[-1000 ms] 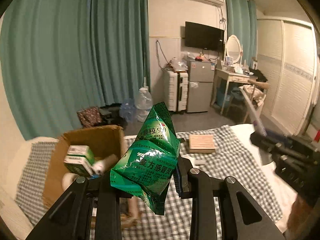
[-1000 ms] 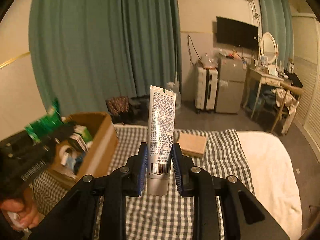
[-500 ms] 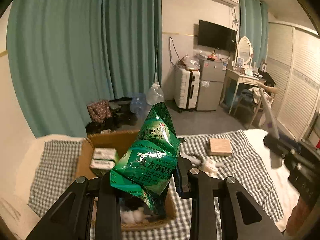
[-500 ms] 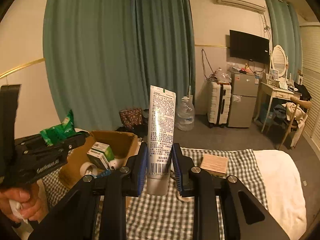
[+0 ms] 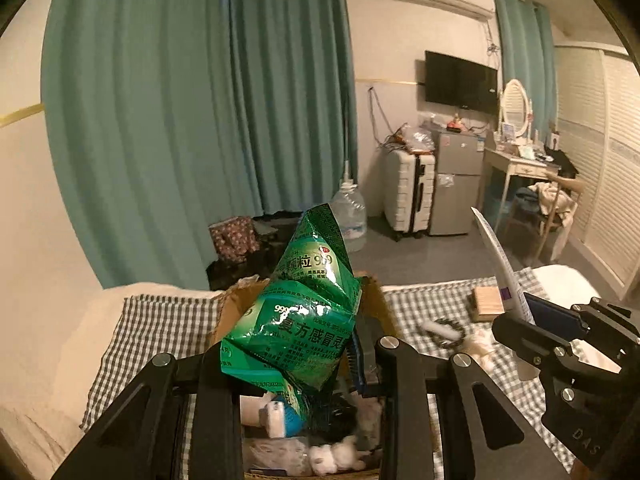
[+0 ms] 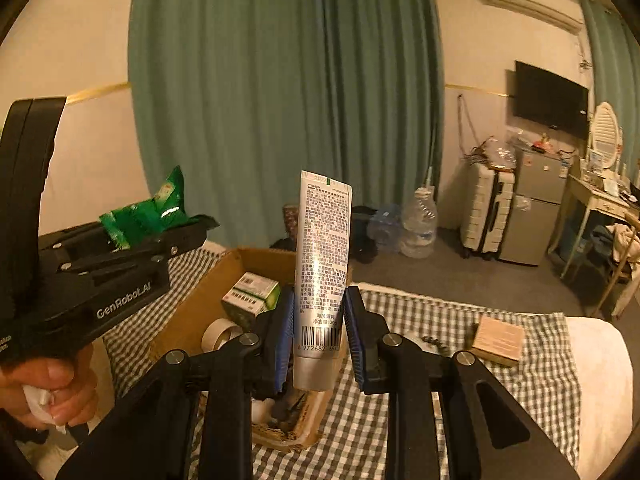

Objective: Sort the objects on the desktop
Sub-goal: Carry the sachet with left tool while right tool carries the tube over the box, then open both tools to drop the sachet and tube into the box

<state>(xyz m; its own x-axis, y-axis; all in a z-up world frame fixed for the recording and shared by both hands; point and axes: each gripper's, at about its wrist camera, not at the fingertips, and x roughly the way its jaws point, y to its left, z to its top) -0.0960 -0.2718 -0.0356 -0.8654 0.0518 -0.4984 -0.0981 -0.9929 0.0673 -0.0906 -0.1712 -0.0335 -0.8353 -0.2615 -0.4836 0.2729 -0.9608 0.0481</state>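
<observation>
Here the work surface is a checked cloth (image 6: 460,364) over a pale bed, in a dim room with teal curtains (image 5: 192,120), a wall TV (image 5: 460,78), a white suitcase (image 5: 408,192) and a small fridge (image 5: 458,184). Your left gripper (image 5: 288,356) is clamped on a crinkled, glossy green foil sachet pack (image 5: 304,312), held above the open cardboard box (image 6: 192,312) at 6 o'clock. Your right gripper (image 6: 316,336) pinches a smooth silver tube (image 6: 322,272), upright, barcode low, the box at its 8 o'clock. A flat wooden block (image 6: 498,338) lies on the cloth at 3 o'clock.
</observation>
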